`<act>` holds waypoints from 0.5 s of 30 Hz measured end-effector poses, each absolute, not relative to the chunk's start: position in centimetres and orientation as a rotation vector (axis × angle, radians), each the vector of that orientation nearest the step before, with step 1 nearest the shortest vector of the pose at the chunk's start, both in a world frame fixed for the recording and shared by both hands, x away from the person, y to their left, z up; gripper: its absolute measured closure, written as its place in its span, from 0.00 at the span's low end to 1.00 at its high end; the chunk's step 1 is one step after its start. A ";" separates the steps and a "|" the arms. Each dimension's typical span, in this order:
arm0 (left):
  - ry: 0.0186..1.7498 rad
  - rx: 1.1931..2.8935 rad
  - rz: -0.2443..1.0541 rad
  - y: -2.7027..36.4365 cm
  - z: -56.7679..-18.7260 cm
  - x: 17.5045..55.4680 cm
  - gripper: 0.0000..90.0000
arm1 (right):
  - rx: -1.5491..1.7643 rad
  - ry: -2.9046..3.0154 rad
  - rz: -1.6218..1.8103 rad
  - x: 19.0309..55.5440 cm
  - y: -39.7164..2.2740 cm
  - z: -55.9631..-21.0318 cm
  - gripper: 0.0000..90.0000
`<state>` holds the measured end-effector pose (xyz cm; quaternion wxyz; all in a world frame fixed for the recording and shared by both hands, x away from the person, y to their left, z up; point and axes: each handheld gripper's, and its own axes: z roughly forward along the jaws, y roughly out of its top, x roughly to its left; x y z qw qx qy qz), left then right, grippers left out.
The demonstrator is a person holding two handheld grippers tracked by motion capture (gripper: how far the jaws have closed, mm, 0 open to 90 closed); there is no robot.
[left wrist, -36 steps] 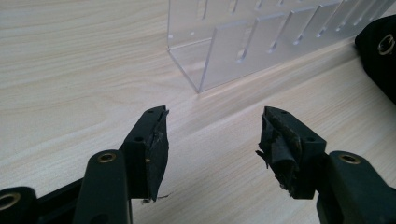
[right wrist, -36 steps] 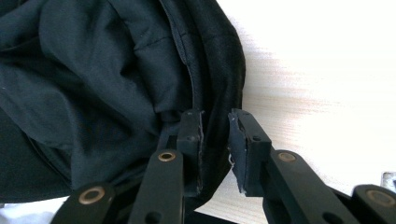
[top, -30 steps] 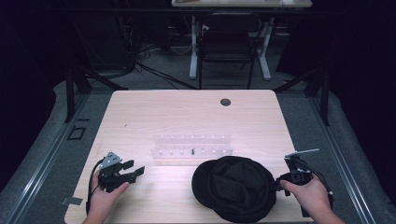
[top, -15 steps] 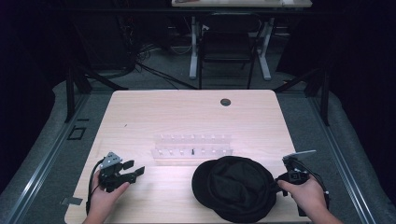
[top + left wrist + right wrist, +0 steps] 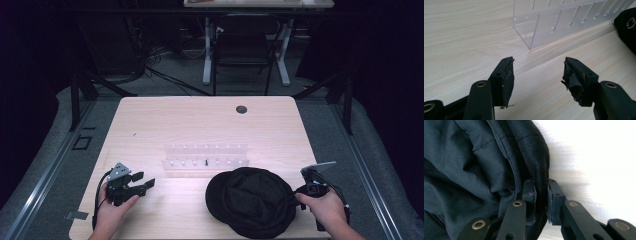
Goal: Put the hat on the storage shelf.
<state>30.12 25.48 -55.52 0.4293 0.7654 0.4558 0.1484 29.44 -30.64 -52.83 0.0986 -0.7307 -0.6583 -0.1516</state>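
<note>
Right now your right gripper (image 5: 298, 190) sits at the near right corner of the wooden table (image 5: 200, 120), its jaws clamped on the edge of the black hat (image 5: 250, 200). They have just been closing, with the cloth between them. From the right gripper view, the hat (image 5: 474, 170) fills the left of the frame and its folded rim runs down between the two pads (image 5: 530, 195) — one pad on the inner side of the fabric, the other on the outer side next to the bare table. The cloth is pinched near the fingertips, not deep in the jaws.

From the high view, the hat lies flat on the near half of the table, right of centre, with its right edge at your right gripper and its far edge just beside the clear acrylic rack (image 5: 205, 156).

Your left gripper (image 5: 148, 183) rests at the near left of the table, well apart from the hat, pointing toward the table's middle. Its jaws stand wide apart with nothing between them — in the left gripper view only bare wood shows between the pads (image 5: 507, 75). Ahead of them stands the corner of the clear rack (image 5: 554, 22), and a bit of the hat (image 5: 627, 27) shows at the right edge. One pad's covering looks frayed.
</note>
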 end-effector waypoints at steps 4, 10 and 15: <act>1.137 1.911 0.370 25.5 -55.5 30.1 0.46 | -2.165 -1.941 -0.436 29.5 -30.7 -53.0 0.89; 1.139 1.910 0.369 25.5 -55.5 30.1 0.46 | -2.136 -1.921 -0.443 29.7 -30.7 -53.1 0.92; 1.139 1.909 0.369 25.5 -55.6 30.2 0.46 | -2.143 -1.894 -0.446 29.7 -30.8 -53.2 0.95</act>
